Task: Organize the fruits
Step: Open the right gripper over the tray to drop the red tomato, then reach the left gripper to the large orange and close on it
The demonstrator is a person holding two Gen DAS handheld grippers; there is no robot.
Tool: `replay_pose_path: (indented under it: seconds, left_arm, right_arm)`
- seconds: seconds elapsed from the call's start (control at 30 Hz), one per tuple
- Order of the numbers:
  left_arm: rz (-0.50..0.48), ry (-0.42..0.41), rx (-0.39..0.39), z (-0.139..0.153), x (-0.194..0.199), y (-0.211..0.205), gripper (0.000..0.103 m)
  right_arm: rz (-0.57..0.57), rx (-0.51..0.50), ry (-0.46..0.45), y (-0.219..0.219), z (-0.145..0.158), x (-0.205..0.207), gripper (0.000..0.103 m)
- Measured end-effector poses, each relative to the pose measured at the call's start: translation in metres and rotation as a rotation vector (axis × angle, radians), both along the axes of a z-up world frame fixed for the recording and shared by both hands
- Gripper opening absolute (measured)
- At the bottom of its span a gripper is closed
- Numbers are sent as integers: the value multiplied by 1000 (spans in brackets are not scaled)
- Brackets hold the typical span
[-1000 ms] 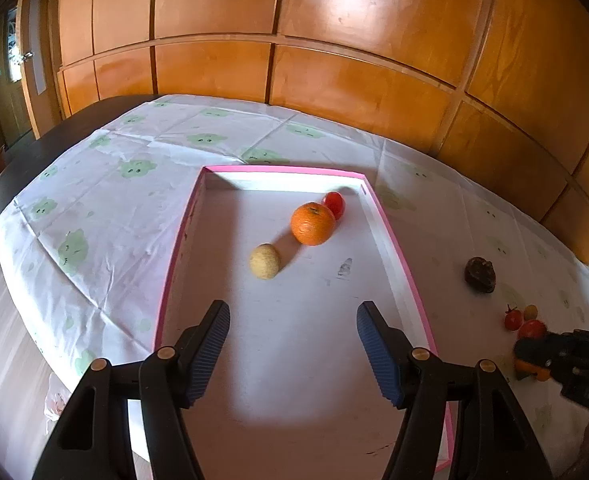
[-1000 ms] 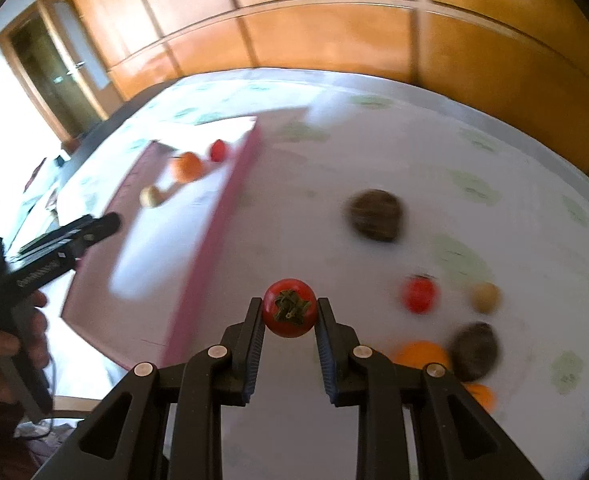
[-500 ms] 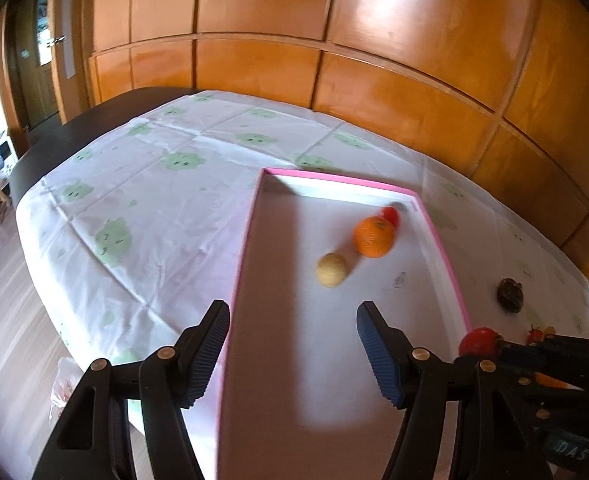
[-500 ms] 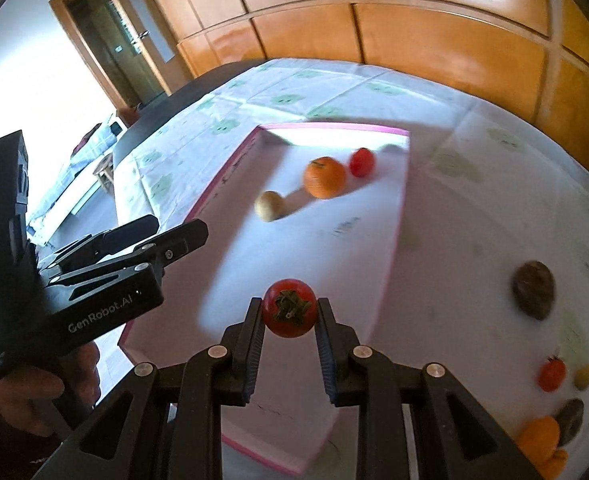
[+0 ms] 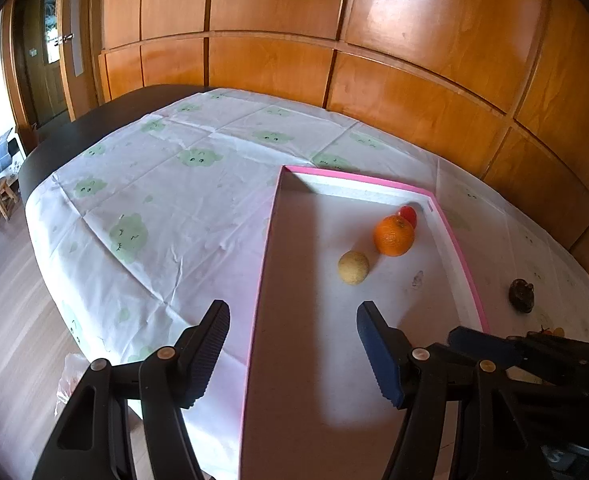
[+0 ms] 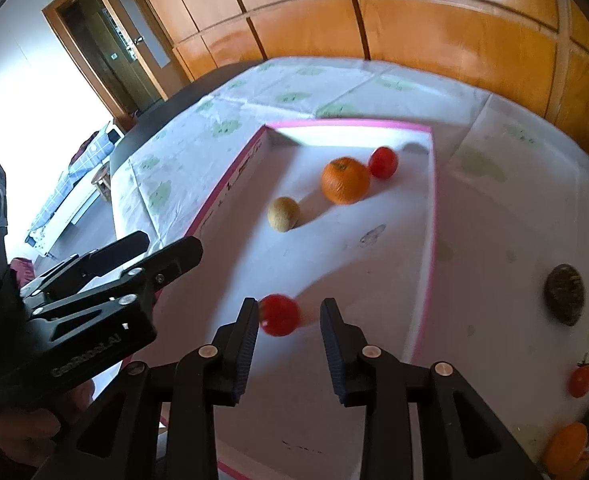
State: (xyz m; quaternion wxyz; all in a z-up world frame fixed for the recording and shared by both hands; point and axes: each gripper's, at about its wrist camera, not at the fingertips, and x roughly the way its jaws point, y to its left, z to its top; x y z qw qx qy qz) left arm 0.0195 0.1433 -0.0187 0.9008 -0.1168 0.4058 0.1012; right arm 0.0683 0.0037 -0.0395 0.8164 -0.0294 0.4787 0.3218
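A: From the right wrist we see our right tool [image 6: 290,320] above the near part of the pink-rimmed tray [image 6: 431,216]. Its jaws are opening, and the red tomato [image 6: 279,314] sits blurred between them, against the left pad and clear of the right one.

B: The left wrist view hides that tomato from us. There we see only the dark tips of the right tool [image 5: 482,346] coming in from the right edge, behind our own finger.

A: And our left tool [image 5: 292,346]?

B: Its jaws stand moderately wide with nothing between them, straddling the tray's left rim [image 5: 263,264]. In the right view the left tool [image 6: 142,252] shows side-on at the left.

A: Both views show us the orange [image 5: 393,235], a pale yellowish round fruit [image 5: 353,267] and a second tomato [image 5: 408,214] deep in the tray.

B: Only the right view shows us the fruit lying on the table cloth [image 6: 494,216] outside the tray: a dark brown fruit [image 6: 564,294], a small tomato [image 6: 580,379] and an orange fruit [image 6: 566,444] at the lower corner.
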Motion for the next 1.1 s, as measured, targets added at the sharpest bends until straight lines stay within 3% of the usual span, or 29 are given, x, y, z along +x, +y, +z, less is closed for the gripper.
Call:
replay_pose_path:
  seconds: [0.2,0.73,1.1]
  left_arm:
    - [-34,-10,14,5,0,-11,67]
    - [-119,-17,38,11,-1,-40,67]
    - [-216,-16,51,14,0,-67,67]
  right_arm:
    - [-51,-1,-55,-22,15,-9,32]
    - [-167,-53,-96,-78,22,-19,32]
    - [-369,-62,-97,-178,34,-11,32]
